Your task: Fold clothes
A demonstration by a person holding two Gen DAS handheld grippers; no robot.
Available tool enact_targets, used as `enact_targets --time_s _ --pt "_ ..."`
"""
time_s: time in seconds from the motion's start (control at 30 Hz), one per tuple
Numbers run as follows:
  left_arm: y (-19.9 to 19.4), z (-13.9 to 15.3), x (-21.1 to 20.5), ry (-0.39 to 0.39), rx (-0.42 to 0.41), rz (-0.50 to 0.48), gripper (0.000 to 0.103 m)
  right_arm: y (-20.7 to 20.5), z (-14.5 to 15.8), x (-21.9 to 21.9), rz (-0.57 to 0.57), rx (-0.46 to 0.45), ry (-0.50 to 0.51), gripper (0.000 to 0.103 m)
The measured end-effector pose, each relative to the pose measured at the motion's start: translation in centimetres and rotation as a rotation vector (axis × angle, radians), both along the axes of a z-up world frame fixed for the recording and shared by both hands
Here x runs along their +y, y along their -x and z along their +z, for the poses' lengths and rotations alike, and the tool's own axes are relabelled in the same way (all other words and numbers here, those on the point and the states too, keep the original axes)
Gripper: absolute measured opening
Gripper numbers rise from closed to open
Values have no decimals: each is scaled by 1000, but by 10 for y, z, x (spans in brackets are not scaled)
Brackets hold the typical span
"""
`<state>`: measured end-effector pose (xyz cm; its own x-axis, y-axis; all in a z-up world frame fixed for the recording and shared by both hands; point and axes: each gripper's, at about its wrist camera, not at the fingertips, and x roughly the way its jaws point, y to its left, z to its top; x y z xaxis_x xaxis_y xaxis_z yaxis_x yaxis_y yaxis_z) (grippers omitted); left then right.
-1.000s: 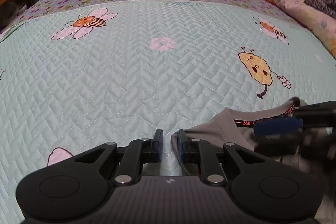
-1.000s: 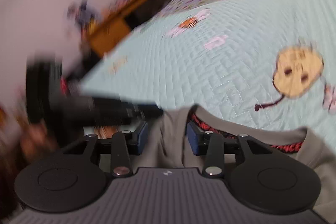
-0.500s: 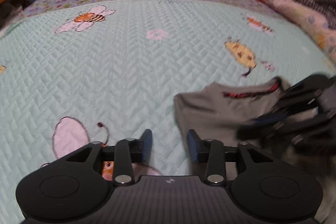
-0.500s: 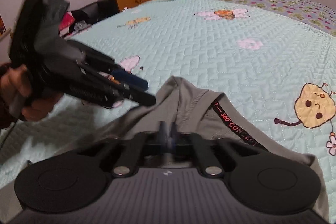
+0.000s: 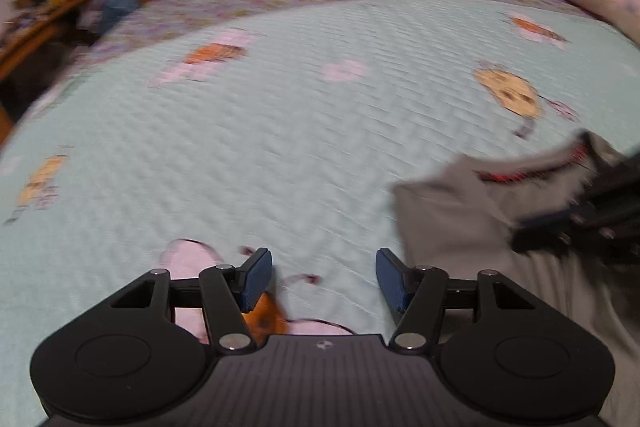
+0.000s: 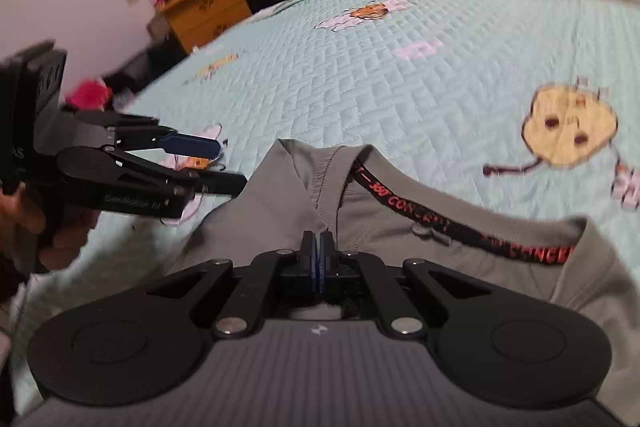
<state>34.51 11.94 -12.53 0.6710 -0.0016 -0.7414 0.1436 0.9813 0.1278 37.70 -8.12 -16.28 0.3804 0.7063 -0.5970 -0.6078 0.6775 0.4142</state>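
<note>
Grey shirt on quilt — right hand-held gripper pinching.

I see one grey T-shirt on the mint quilted bedspread, collar end toward the top of the frame. Ribbed neckband, black inner neck tape with red lettering, partly legible. Near the collar, the fabric is bunched into a raised fold at centre frame and pinched there. The rest runs off the bottom edge. In the left wrist view, the shirt sits blurred at right.
</note>
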Motion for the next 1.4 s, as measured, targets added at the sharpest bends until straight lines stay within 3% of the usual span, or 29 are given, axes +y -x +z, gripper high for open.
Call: enact_targets --time_s 0.1,0.13,0.17,0.27,0.43,0.57,0.6,0.63,0.67,0.8,0.87,0.93,1.03,1.1,1.17,1.3,1.4 --pt "10 18 -9 120 -36 -67 61 -7 -6 -9 -24 50 -78 3" --pt "11 19 -16 146 -24 -107 66 -7 -5 -14 -45 56 -99 5" --pt "10 15 -25 137 -2 -138 69 -7 -4 -19 -68 61 -120 9" --pt "1 -8 -46 -4 70 -155 67 -2 4 -41 -169 68 -201 21" --pt "-3 -18 -34 -6 73 -126 82 30 20 -76 -183 105 -387 22" --pt "-3 -23 -36 -32 62 -99 93 47 7 -82 -133 202 -485 27" --pt "-4 -23 -36 -31 66 -91 93 46 -1 -79 -149 228 -443 28" --pt "-5 -22 -37 -31 69 -86 93 44 -9 -75 -200 242 -334 28" --pt "-5 -21 -37 -32 69 -82 92 45 -10 -75 -211 237 -331 23" --pt "-2 -11 -37 -11 71 -71 82 52 3 -77 -215 183 -399 26" --pt "2 -3 -35 35 64 -63 79 50 8 -74 -187 201 -466 26" --pt "5 4 -34 67 57 -57 79 44 7 -72 -212 212 -448 28" --pt "3 -5 -42 9 78 -83 81 45 7 -70 -256 214 -366 42" --pt "2 -11 -48 -29 92 -100 80 47 1 -68 -218 255 -384 47" --pt "-1 -18 -46 -22 109 -97 87 50 -2 -64 -218 259 -379 47" --pt "-4 -22 -32 50 122 -65 89 46 -8 -64 -259 291 -386 47" --pt "-2 -22 -35 30 115 -71 90 43 -7 -52 -244 264 -360 47"
